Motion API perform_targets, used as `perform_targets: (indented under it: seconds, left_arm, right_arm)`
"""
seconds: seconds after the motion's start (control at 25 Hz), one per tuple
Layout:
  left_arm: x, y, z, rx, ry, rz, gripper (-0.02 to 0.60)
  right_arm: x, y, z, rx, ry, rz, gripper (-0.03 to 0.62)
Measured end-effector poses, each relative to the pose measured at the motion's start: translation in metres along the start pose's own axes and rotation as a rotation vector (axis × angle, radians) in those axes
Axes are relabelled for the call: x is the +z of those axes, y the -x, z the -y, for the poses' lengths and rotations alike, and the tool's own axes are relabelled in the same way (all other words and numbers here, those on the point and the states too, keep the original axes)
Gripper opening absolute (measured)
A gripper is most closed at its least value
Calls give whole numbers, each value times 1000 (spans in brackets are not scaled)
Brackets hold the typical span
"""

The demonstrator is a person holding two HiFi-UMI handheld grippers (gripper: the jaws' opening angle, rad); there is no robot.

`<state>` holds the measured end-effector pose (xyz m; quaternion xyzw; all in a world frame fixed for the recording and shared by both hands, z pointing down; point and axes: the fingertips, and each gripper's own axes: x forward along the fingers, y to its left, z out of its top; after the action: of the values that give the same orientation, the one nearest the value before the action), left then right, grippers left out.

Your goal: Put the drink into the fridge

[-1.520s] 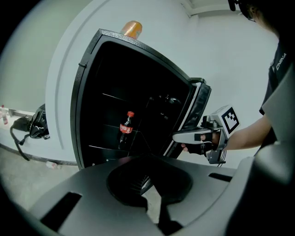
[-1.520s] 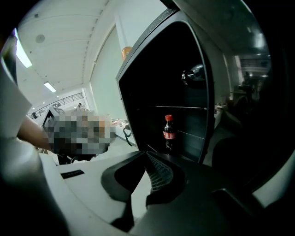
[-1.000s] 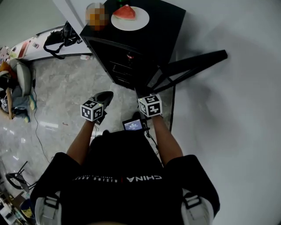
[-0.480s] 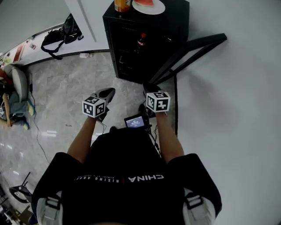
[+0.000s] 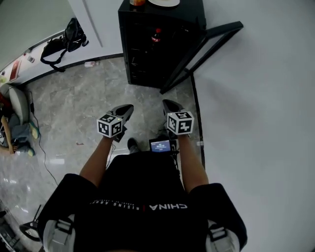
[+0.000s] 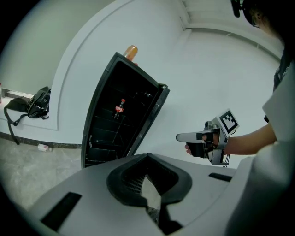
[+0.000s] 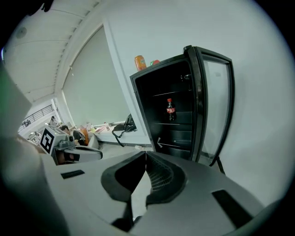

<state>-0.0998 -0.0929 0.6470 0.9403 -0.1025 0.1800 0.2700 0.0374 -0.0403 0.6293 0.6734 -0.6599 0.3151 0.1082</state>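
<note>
A black fridge (image 5: pixel 147 49) stands against the white wall with its glass door (image 5: pixel 206 49) swung open to the right. A cola bottle (image 5: pixel 156 35) stands on an upper shelf inside; it also shows as the cola bottle (image 6: pixel 120 108) and the cola bottle (image 7: pixel 170 109). An orange drink bottle (image 7: pixel 140 62) stands on the fridge top, next to a plate (image 5: pixel 165 3). My left gripper (image 5: pixel 124 111) and right gripper (image 5: pixel 171 105) are side by side over the floor, well back from the fridge. Both are shut and empty, as seen at the left gripper (image 6: pixel 147 157) and the right gripper (image 7: pixel 145 154).
A black bag (image 5: pixel 64 39) lies on a low white ledge at the left. A small bottle (image 5: pixel 88 64) lies on the marble floor by the ledge. A person sits at the far left (image 5: pixel 15 128). The white wall (image 5: pixel 256 98) runs along the right.
Both grippers have drawn back from the fridge together, staying shut. In the head view the fridge has slid toward the top edge and more floor lies between it and the grippers.
</note>
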Motion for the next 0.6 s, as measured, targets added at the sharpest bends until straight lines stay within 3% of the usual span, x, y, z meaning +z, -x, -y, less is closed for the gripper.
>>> perform_targets:
  seconds: [0.24, 0.4, 0.6]
  left_arm:
    - [-24, -6, 28, -29, 28, -13, 11]
    - [-21, -18, 37, 1, 33, -14, 12]
    - [-8, -42, 58, 25, 10, -3, 12]
  right_arm:
    - [-35, 24, 16, -18, -11, -59, 15]
    - [-30, 27, 25, 9, 15, -67, 15]
    - [-19, 31, 38, 69, 121, -77, 15]
